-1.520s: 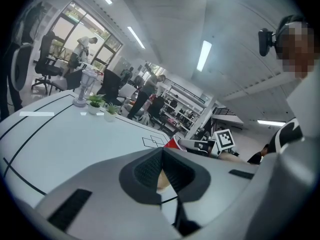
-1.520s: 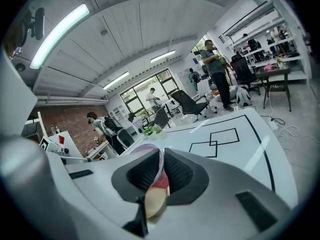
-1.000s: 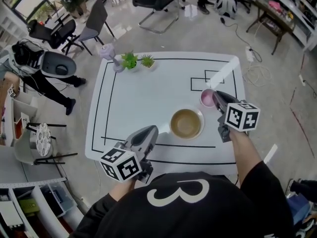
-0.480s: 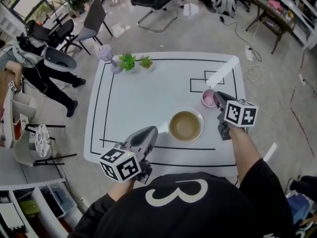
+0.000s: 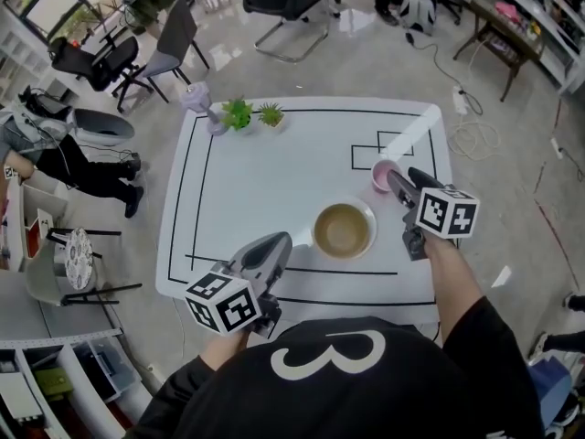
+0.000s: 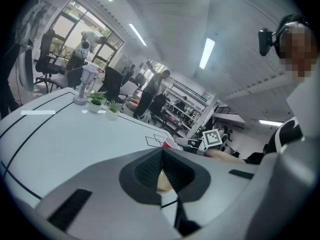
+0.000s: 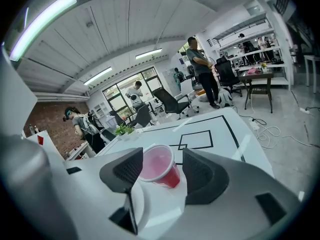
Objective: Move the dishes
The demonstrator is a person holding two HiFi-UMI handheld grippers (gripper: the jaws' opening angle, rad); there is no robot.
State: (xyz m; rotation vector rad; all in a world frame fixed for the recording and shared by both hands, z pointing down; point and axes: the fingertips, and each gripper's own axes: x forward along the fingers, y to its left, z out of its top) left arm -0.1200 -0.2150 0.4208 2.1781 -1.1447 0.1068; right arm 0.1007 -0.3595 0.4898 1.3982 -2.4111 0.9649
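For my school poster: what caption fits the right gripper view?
Right gripper, jaws just opened, with a red cup between them on the white table.

Head view high overhead, facing steeply down on the white table (image 5: 274,172), both gripper views low and close over its top, all three sharing the red cup (image 7: 159,168).

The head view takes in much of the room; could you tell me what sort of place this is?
Probably an open-plan office or lab: office chairs, a white table marked with black lines, and shelves along the wall.
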